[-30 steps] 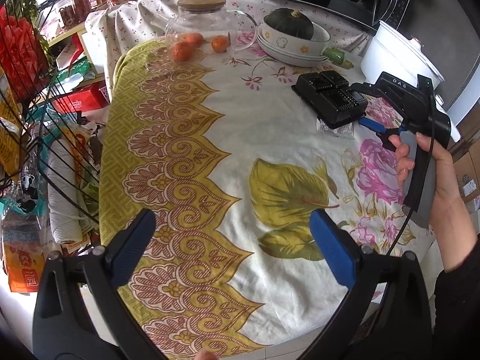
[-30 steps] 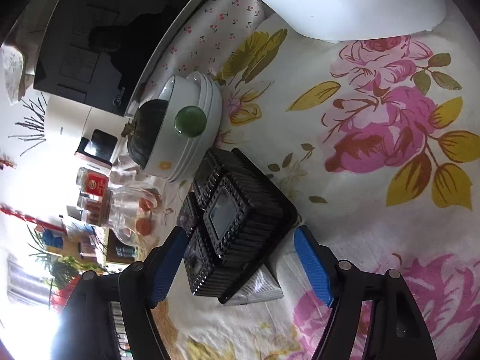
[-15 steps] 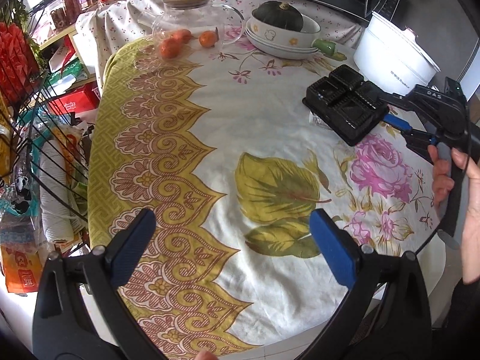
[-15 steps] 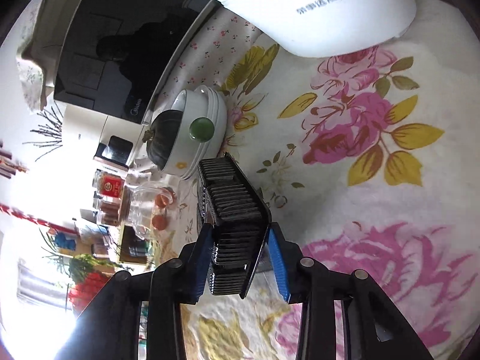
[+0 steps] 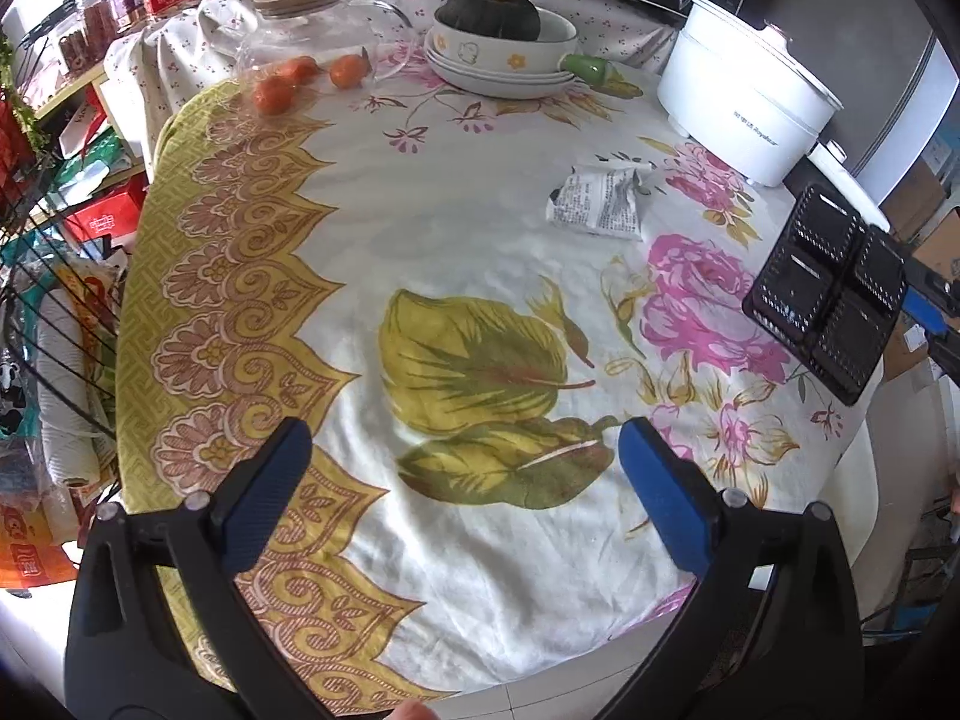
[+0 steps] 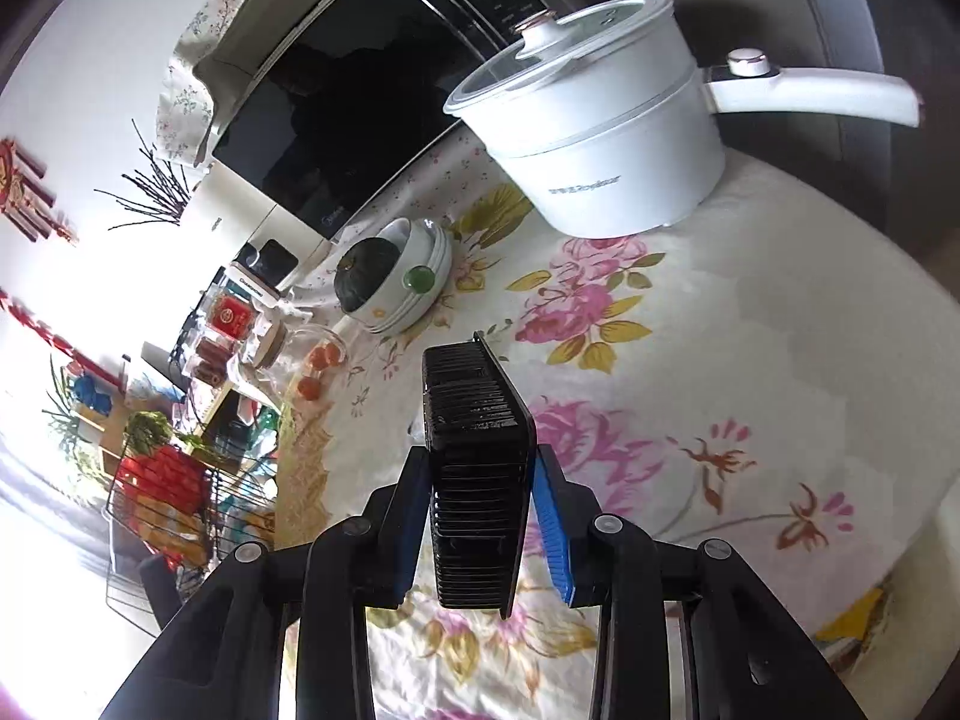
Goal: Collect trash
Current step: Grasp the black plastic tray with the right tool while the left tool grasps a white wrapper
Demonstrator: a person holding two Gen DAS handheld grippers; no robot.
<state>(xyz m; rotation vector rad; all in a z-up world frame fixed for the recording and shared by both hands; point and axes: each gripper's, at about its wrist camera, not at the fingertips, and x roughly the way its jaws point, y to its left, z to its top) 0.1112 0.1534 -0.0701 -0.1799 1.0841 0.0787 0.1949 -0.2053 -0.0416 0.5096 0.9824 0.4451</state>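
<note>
My right gripper (image 6: 480, 516) is shut on a black plastic tray (image 6: 477, 468) and holds it on edge above the table; in the left wrist view the black tray (image 5: 825, 294) hangs in the air off the table's right edge. A crumpled white printed wrapper (image 5: 600, 204) lies on the flowered tablecloth (image 5: 456, 252) where the tray stood. My left gripper (image 5: 459, 492) is open and empty above the near side of the table.
A white electric pot (image 5: 744, 102) stands at the back right. Stacked bowls hold a dark squash (image 5: 489, 12). A glass jar (image 5: 300, 30) and small oranges (image 5: 273, 93) sit at the back left. A wire rack (image 5: 48, 276) of goods stands left of the table.
My right gripper closed on the black tray, lifted it off the table and carried it right, past the table edge. The white wrapper beneath it came into full view.
</note>
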